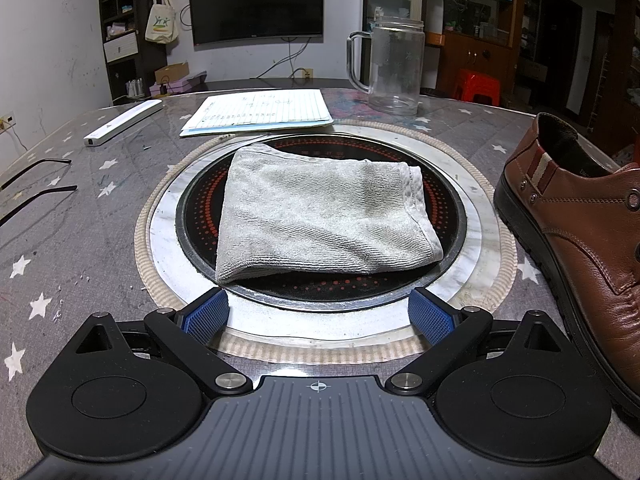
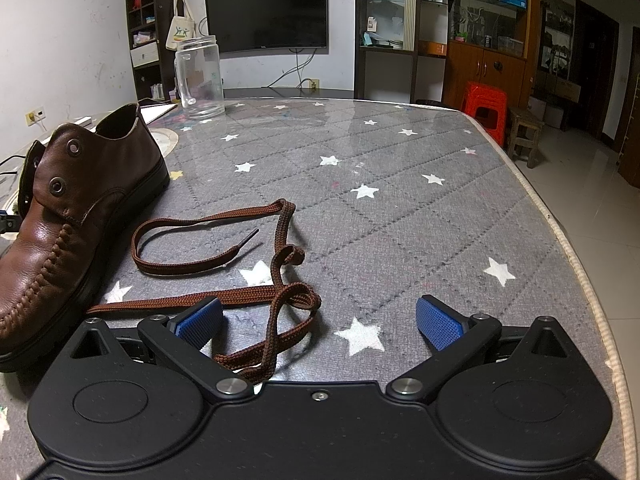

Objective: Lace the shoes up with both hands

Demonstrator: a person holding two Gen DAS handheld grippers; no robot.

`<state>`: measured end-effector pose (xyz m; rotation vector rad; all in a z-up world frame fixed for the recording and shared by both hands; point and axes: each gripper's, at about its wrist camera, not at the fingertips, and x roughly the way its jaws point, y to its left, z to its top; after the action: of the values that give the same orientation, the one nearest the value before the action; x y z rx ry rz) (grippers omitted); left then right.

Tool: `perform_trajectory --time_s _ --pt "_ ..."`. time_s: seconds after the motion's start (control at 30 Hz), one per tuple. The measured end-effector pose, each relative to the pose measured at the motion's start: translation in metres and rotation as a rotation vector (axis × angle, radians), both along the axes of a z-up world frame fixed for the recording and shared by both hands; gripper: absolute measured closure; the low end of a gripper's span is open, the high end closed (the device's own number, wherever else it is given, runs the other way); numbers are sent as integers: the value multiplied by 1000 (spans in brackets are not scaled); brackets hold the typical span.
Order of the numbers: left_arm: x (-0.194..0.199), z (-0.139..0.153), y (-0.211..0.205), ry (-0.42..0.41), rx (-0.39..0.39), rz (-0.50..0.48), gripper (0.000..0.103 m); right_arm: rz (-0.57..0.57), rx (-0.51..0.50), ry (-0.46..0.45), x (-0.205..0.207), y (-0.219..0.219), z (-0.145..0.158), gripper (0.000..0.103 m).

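The brown leather shoe [image 2: 60,216] stands unlaced on the star-patterned table [image 2: 400,200], its eyelets bare. Just beside it the brown shoelace [image 2: 280,240] lies loose in tangled loops, part of it running between the spread pads of the right tongs [image 2: 320,322], which grip nothing. The left tongs [image 1: 318,314] are also apart and empty, facing a folded grey towel [image 1: 320,220] on a round inset cooktop [image 1: 192,208], the shoe at their right.

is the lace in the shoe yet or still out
Out. The lace lies loose on the table beside the shoe, whose visible eyelets are empty.
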<state>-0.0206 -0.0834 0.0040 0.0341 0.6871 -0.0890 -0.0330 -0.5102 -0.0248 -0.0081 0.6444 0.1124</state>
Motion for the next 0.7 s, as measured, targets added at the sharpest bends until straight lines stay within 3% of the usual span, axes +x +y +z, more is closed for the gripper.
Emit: perform_trajectory --time_s 0.7 --pt "2 0 -2 7 8 9 2 0 0 0 0 -1 0 0"
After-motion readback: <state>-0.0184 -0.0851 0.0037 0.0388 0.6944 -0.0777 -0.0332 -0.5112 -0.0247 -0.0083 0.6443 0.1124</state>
